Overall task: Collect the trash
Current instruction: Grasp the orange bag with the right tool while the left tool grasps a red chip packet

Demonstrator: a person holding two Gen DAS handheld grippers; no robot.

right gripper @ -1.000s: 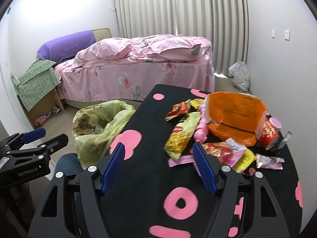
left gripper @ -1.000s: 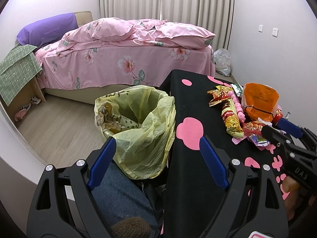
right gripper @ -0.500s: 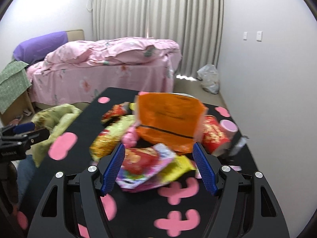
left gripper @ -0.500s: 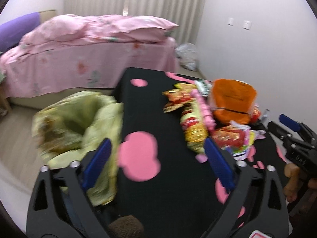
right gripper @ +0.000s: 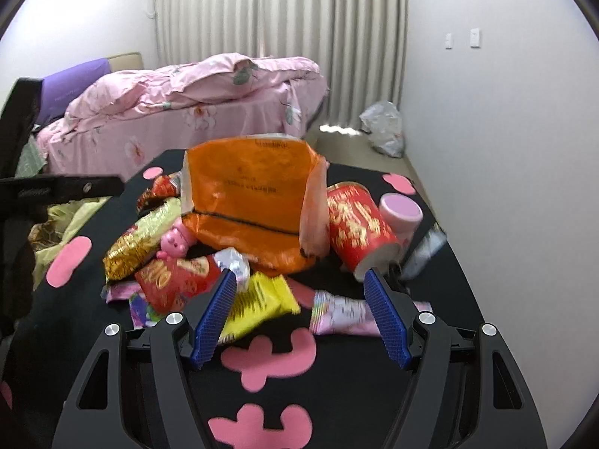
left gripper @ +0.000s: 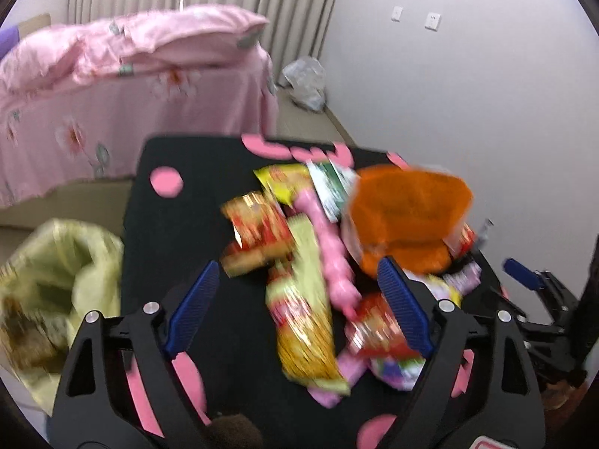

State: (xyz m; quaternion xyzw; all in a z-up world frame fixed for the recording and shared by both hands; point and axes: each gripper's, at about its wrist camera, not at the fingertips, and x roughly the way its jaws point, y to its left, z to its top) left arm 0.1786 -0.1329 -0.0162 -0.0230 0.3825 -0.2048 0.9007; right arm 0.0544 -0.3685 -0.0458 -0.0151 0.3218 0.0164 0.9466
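A heap of snack wrappers lies on a black table (right gripper: pixel 337 393) with pink shapes. An orange bag (right gripper: pixel 251 202) stands in the middle of the heap, with a tipped red paper cup (right gripper: pixel 355 224) and a pink-lidded cup (right gripper: pixel 400 213) to its right. In front lie a yellow wrapper (right gripper: pixel 258 299) and a pale pink wrapper (right gripper: pixel 344 316). My right gripper (right gripper: pixel 299 292) is open just short of these, holding nothing. My left gripper (left gripper: pixel 295 284) is open above a long green-gold packet (left gripper: pixel 303 318). A yellow-lined trash bin (left gripper: pixel 48 288) stands left of the table.
A bed (right gripper: pixel 187 112) with pink floral bedding fills the far side of the room. A white plastic bag (right gripper: pixel 383 127) lies on the floor by the curtains. A white wall runs close along the table's right side.
Both grippers swung right from the trash bin toward the heap of wrappers and came closer to it. Both stayed open.
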